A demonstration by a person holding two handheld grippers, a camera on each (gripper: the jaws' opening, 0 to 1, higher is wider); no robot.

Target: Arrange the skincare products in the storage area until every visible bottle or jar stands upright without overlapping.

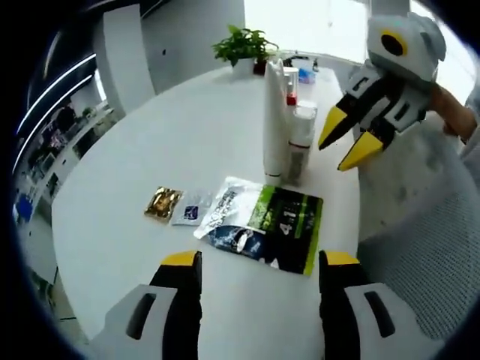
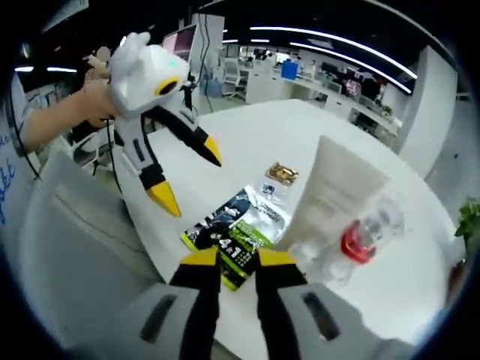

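The skincare products stand in a tight upright cluster on the white table (image 1: 150, 172): a tall white tube (image 1: 274, 124), a clear bottle with a white cap (image 1: 301, 139) touching it, and a red-capped bottle (image 1: 291, 96) just behind. From our left gripper (image 1: 259, 262), whose jaws stand wide apart holding nothing, the cluster lies ahead and slightly right, beyond the flat sachets (image 1: 262, 225) lying directly between the jaws' tips. Two small packets (image 1: 174, 204), one gold, one pale, lie ahead to the left.

Our right gripper (image 2: 238, 262) hangs just beside the cluster, jaws parted only narrowly and empty; in its view the white tube (image 2: 334, 191) and red-capped bottle (image 2: 358, 241) loom close on the right.

We judge the main risk to be toppling: the bottles touch one another, so a nudge to the tube from the right gripper (image 1: 351, 139) could knock down its neighbours. The overlapping sachets may also slide when pinched.

More small items near the potted plant (image 1: 244, 46) at the far edge are too small to identify. The labels are unreadable, and the bases of the bottles behind the tube are hidden.
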